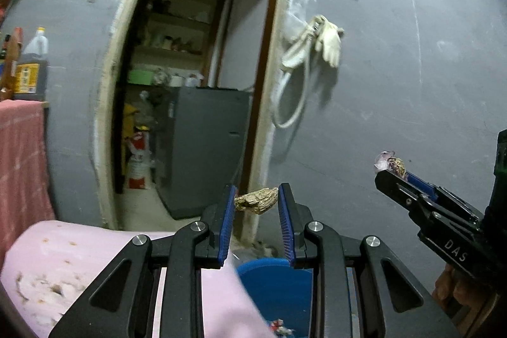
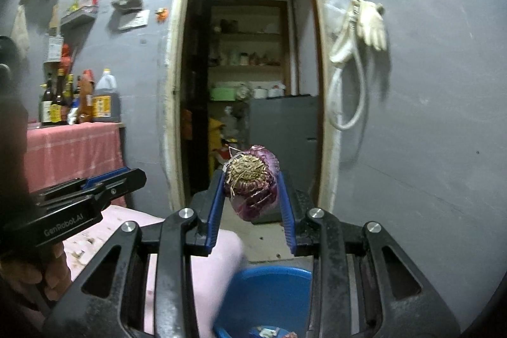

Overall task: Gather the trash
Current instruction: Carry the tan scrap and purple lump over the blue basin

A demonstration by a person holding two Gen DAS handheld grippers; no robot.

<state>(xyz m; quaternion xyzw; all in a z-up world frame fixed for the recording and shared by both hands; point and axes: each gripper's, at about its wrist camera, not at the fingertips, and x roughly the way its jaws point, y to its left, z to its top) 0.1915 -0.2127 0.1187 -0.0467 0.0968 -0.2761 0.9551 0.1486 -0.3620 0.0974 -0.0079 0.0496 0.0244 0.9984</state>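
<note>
Blue-padded fingers of the left tool (image 1: 256, 200) pinch a dry, tan, wrinkled scrap (image 1: 257, 201) between their tips, held in the air in front of the doorway (image 1: 196, 84). Below that tool lie a pink surface (image 1: 63, 268) speckled with crumbs and, just right of it, a blue bucket (image 1: 275, 284) with some bits of rubbish at its bottom.

Off to the right in the same view, the right tool (image 1: 391, 168) points up and left, and a hand (image 1: 453, 287) shows beneath its body. Seen from its own camera, the right tool (image 2: 252, 182) is clamped on a purple onion end (image 2: 253, 182), root tuft facing the lens, the pads pressing its two sides. This piece too hangs in the air before the doorway, above the bucket (image 2: 269, 296) and the edge of the pink surface (image 2: 209, 262).

On the grey wall (image 2: 427, 116) right of the door frame hang a pale glove (image 2: 374, 24) and a looped white hose (image 2: 348, 91). At far left, bottles (image 2: 57, 97) and a large jug (image 2: 106, 97) stand on a shelf draped with a red cloth (image 2: 73, 148). Through the doorway a grey cabinet (image 2: 285, 129) and cluttered shelves (image 2: 250, 49) are visible.
</note>
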